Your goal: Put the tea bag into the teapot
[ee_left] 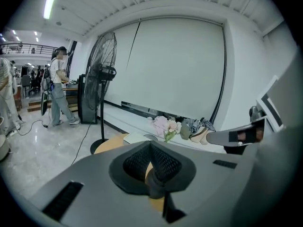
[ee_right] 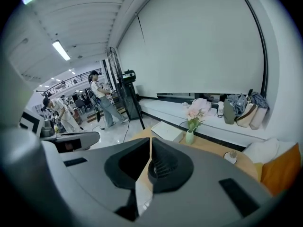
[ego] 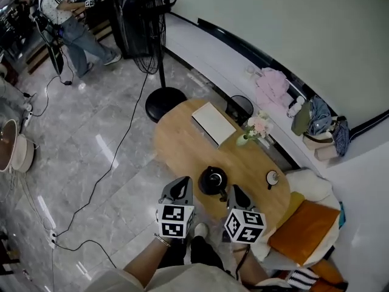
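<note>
Black teapot (ego: 213,180) on oval wooden table (ego: 182,148); left gripper (ego: 180,189) just left of teapot, right gripper (ego: 235,195) just right, both with jaws pressed together.

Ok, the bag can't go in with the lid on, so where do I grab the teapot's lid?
By the knob at its top centre, coming straight down. The teapot stands upright on the table, so the knob points up, and it seems the only raised part of the lid; the dome around it would likely slip from the jaws. It shows small; check closer.
</note>
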A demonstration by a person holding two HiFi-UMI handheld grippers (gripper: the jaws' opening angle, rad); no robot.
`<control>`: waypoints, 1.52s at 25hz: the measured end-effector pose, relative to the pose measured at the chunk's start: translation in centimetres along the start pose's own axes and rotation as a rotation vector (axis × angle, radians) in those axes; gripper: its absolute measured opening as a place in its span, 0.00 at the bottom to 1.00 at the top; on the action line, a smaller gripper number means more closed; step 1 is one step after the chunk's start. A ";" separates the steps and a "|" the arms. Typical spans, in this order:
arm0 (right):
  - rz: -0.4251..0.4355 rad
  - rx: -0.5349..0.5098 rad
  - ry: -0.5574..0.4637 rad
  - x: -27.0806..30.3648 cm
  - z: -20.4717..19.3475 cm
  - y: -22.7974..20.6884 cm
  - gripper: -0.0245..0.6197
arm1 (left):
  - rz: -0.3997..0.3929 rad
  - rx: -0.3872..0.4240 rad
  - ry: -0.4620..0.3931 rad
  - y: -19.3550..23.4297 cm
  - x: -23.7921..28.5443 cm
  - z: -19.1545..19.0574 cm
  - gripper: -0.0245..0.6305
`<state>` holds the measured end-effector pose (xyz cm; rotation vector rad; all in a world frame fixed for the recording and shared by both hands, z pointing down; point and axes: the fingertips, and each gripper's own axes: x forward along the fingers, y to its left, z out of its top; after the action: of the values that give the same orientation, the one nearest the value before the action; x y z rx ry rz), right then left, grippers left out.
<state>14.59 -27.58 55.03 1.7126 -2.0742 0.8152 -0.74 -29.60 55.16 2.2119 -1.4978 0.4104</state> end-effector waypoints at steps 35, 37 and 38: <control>-0.061 -0.084 -0.305 -8.0 13.4 -3.9 0.09 | -0.019 0.064 -0.248 -4.2 -2.1 13.3 0.04; -0.061 -0.079 -0.302 -7.9 13.2 -4.0 0.09 | -0.017 0.059 -0.249 -4.2 -2.1 13.3 0.04; -0.059 -0.075 -0.301 -8.0 13.2 -4.0 0.09 | -0.017 0.057 -0.250 -4.2 -2.2 13.3 0.04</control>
<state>21.61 -29.94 40.94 1.9445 -2.1973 0.4786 2.40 -33.27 41.90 2.3904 -1.6075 0.1774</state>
